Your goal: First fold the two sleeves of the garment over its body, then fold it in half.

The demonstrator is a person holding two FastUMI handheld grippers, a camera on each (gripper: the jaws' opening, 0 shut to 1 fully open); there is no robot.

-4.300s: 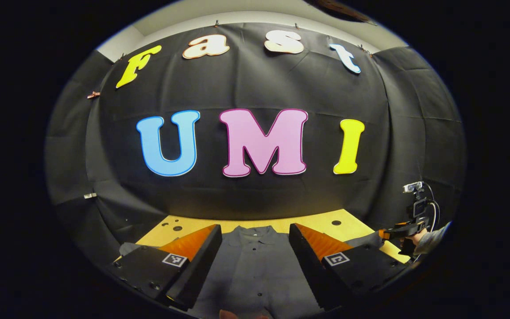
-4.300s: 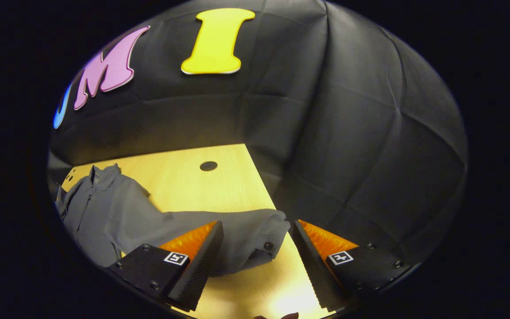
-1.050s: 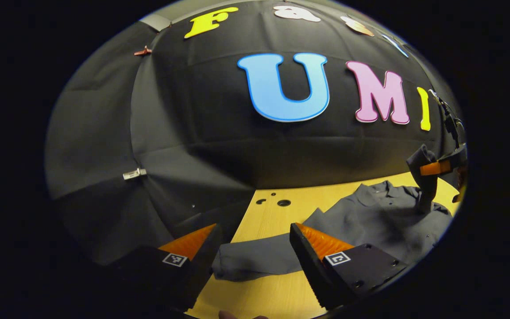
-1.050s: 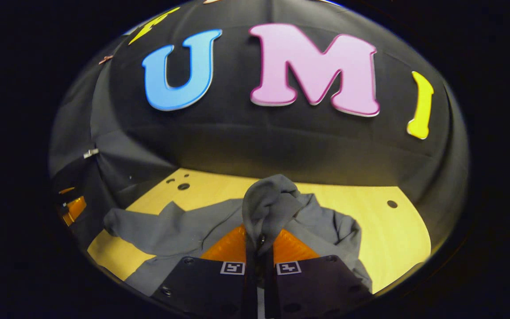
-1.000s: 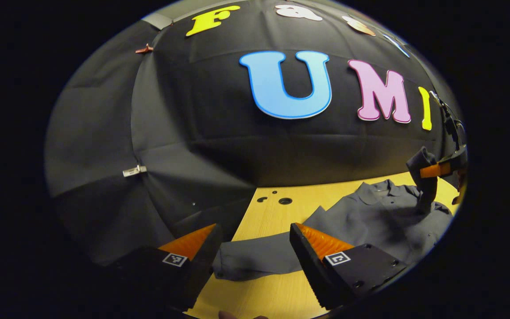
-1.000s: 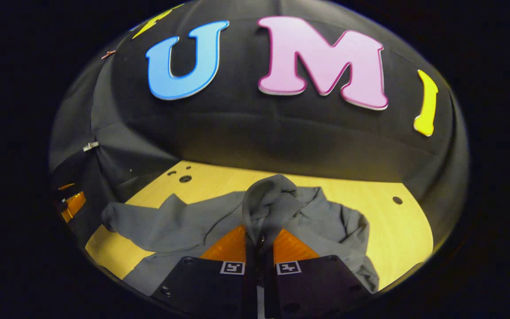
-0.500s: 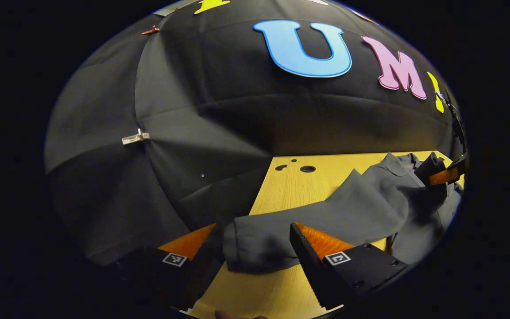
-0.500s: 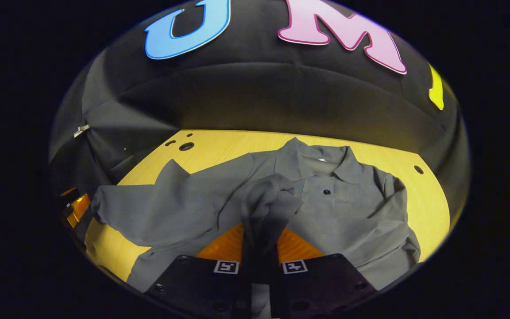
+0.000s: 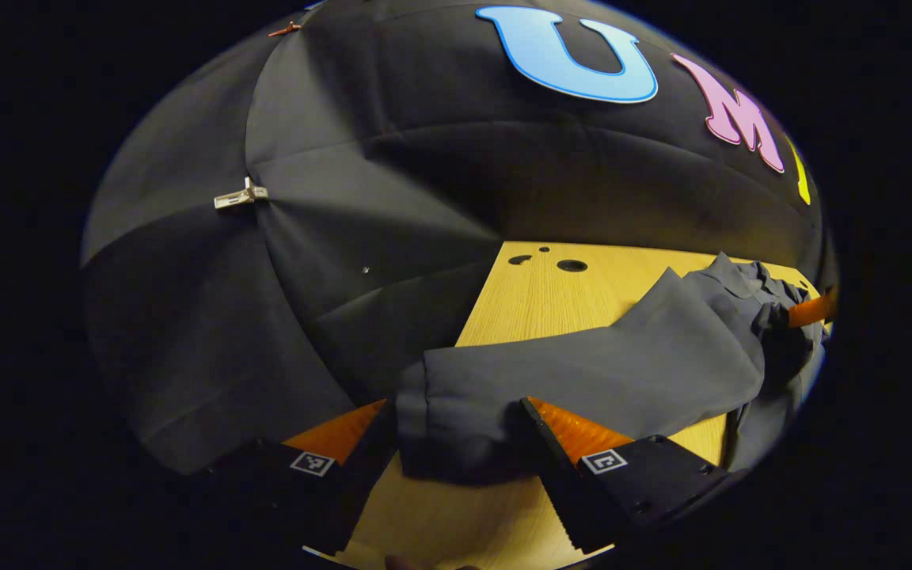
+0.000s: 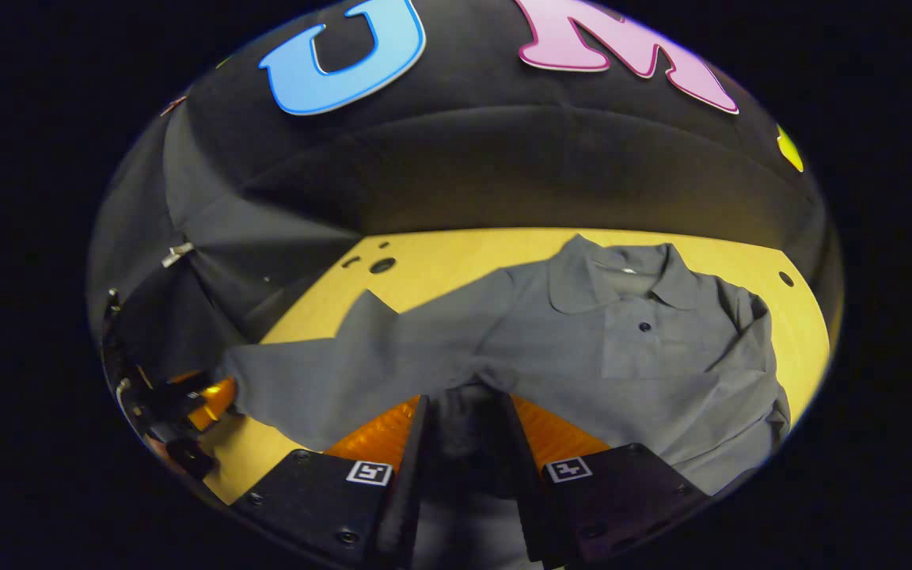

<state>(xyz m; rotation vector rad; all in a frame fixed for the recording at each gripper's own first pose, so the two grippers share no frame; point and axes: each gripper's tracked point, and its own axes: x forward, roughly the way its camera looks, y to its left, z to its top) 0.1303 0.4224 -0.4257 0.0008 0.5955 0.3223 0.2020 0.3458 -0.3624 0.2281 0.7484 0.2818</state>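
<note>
- Garment [image 10: 583, 348]: grey collared shirt with buttons, lying face up on the table [image 10: 440, 253]; collar toward the booth's back wall, body spread across the board.
- Right sleeve [image 10: 468, 412]: drawn in over the shirt's body; its end sits in a dark bunch between the fingers of the right gripper [image 10: 464, 443], low over the front of the shirt.
- Right gripper, state: fingers parted a little, with the bunched cloth in the gap; whether both fingers press on the cloth cannot be told.
- Left sleeve [image 9: 583, 372]: stretched out flat from the shoulder toward the table's side edge, cuff [image 9: 440, 419] at the end, lying on the wood.
- Left gripper [image 9: 456, 443]: at the cuff, fingers wide apart, one on either side of it; the cuff lies in the gap, not clamped. The same gripper [image 10: 195, 404] is seen from the right gripper view at the far end of the outstretched sleeve.
- Table: pale wooden board with several round holes [image 9: 571, 265] near its far corner.
- Metal clip [image 9: 241, 196]: fastened to the black cloth wall, well above the table.
</note>
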